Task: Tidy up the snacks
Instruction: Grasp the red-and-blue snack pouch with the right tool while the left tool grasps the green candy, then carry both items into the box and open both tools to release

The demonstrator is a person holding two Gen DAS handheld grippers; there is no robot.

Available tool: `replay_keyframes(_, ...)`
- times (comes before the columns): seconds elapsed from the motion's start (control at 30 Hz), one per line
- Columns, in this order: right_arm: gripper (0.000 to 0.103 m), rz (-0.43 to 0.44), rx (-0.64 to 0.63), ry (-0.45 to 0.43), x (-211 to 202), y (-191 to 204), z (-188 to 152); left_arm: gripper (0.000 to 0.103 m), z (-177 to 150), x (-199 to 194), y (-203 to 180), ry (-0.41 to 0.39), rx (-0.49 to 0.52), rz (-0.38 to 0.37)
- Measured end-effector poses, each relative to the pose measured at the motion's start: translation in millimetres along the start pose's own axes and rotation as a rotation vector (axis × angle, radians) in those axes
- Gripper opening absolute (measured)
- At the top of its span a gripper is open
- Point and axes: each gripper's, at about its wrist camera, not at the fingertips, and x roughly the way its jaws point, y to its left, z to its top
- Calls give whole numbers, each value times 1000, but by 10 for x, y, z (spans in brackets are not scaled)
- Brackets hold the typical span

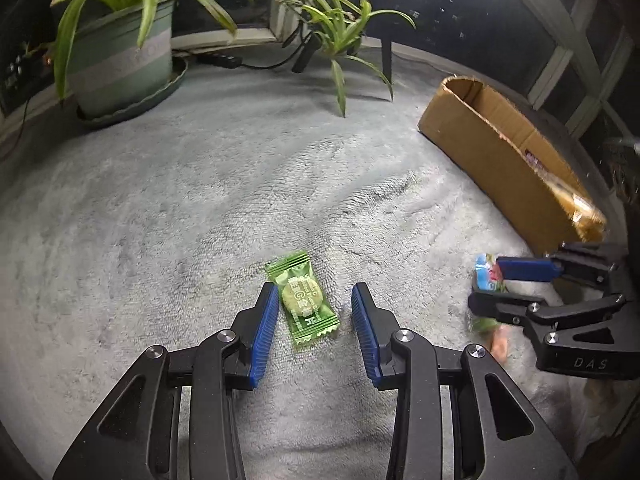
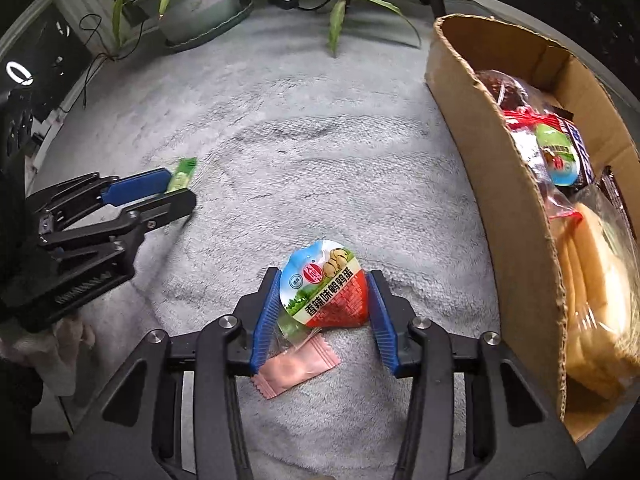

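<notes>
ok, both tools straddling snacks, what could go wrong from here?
1. Right tool brackets the egg pack, whose clear edge overlaps the pink sachet; closing may drag both.
2. Green packet lies angled and off-centre in the open left tool; it may twist.

Two grippers: left gripper (image 1: 315, 312), right gripper (image 2: 325, 307). Three loose snack packets on the towel: one green packet (image 1: 303, 298), one egg snack pack (image 2: 325, 285), one pink packet (image 2: 297, 368). One cardboard box (image 2: 504, 208). Two potted plants (image 1: 124, 60).
</notes>
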Motion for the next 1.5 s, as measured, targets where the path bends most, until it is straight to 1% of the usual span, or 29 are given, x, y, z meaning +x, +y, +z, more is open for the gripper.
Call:
replay_keyframes(0.03,44,2,-3,1,7,3,3,30,-6,6,-26,-2,14,11)
replay_keyframes(0.1,42,2,-7,0,4,-6,-5,28,-12,9,-53,-7,31,23)
replay_keyframes(0.17,37,7,-3,-3,12,-9,9,24,-13,9,-43,-11,30,23)
replay_keyframes(0.2,37,10,1,-7,-6,-27,0,22,-16,3,-32,-13,26,22)
replay_keyframes(0.33,34,20,15,-25,-58,-64,-5,21,-29,-17,47,-18,-12,-5)
replay_keyframes(0.37,30,22,16,-29,-72,-65,-3,21,-31,-21,59,-20,-17,-8)
replay_keyframes(0.8,30,34,29,-65,-237,-127,-27,20,-55,-115,77,-42,-38,-12)
replay_keyframes(0.87,30,41,39,-75,-274,-151,-24,20,-59,-120,108,-42,-53,-13)
replay_keyframes(0.97,30,54,43,-89,-353,-167,-25,20,-67,-176,172,-58,-86,-14)
replay_keyframes(1.13,30,82,52,-124,-526,-181,-16,20,-53,-344,209,-92,-103,-21)
replay_keyframes(1.27,30,100,58,-164,-728,-219,10,20,17,-480,160,-124,-95,-37)
replay_keyframes(1.4,30,117,70,-212,-967,-334,52,20,152,-577,22,-159,-82,-67)
replay_keyframes(1.5,30,101,69,-244,-1100,-462,102,20,254,-603,-99,-176,-71,-91)
